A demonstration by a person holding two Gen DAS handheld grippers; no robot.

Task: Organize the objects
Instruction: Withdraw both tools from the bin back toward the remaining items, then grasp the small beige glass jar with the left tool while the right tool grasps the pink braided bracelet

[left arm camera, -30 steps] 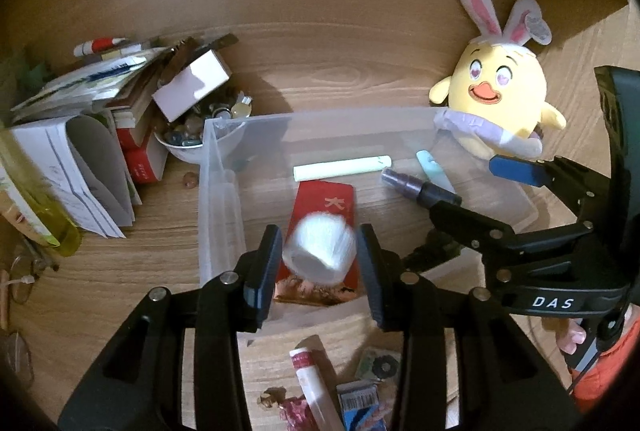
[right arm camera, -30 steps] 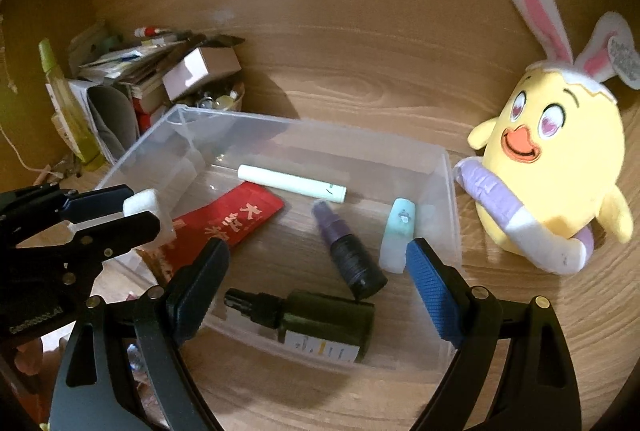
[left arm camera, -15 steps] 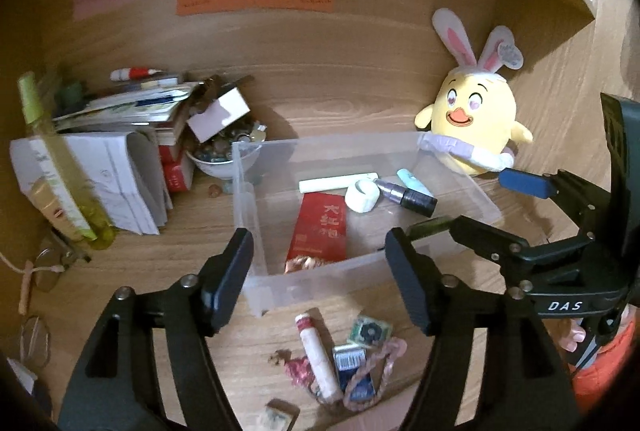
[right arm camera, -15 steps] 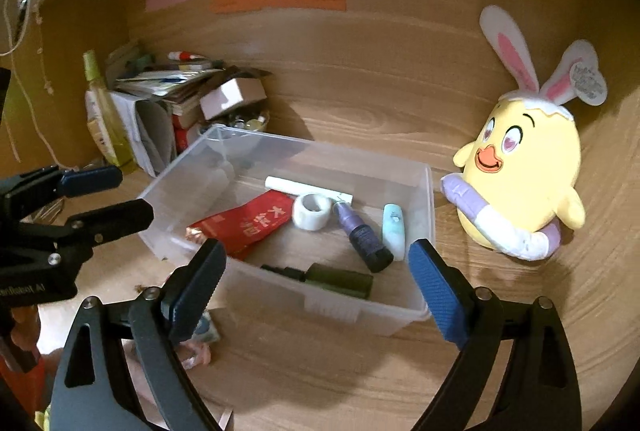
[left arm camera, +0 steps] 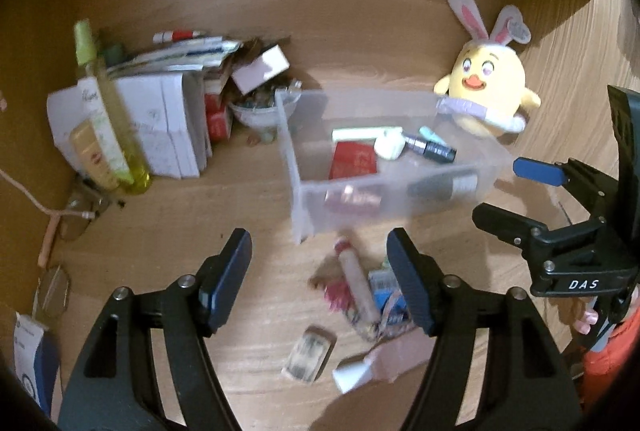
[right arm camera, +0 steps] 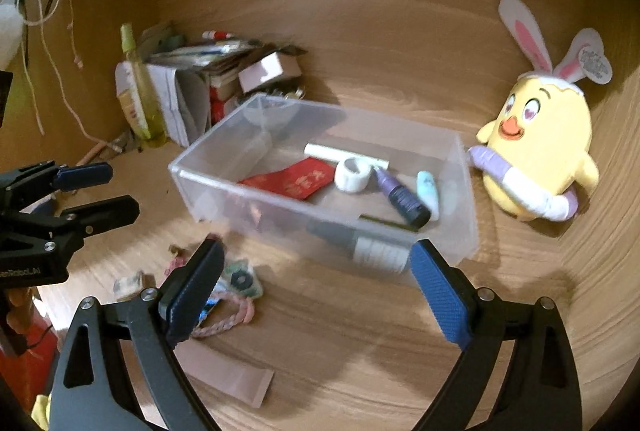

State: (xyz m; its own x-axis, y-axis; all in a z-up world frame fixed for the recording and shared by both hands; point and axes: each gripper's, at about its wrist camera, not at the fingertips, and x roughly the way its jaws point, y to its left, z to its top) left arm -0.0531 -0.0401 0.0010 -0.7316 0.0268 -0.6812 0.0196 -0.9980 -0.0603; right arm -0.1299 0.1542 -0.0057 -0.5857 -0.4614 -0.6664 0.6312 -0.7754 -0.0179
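A clear plastic bin (left arm camera: 304, 199) (right arm camera: 224, 187) stands on the wooden desk. In it lie a white tape roll (left arm camera: 388, 147) (right arm camera: 352, 175), a red envelope (left arm camera: 354, 161), a pale green tube (right arm camera: 332, 153), a purple bottle (right arm camera: 400, 199) and a dark green bottle (right arm camera: 360, 245). My left gripper (left arm camera: 320, 255) is open and empty, hanging back from the bin's front wall over loose small items: a white and red tube (left arm camera: 354, 279), a small packet (left arm camera: 310, 355) and a pink tube (left arm camera: 384, 359). Open and empty too, my right gripper (right arm camera: 316, 259) faces the bin's near corner.
A yellow plush chick (right arm camera: 540, 151) with rabbit ears sits right of the bin. Papers and books (left arm camera: 168, 127), a yellow spray bottle (left arm camera: 108, 119) and a full bowl (left arm camera: 256, 111) crowd the back left. Glasses (left arm camera: 76, 223) lie at the left. A pink braided cord (right arm camera: 228, 315) lies in front.
My left gripper opened and let go of the white tape roll, which now lies in the bin. Both grippers have drawn back from the bin.
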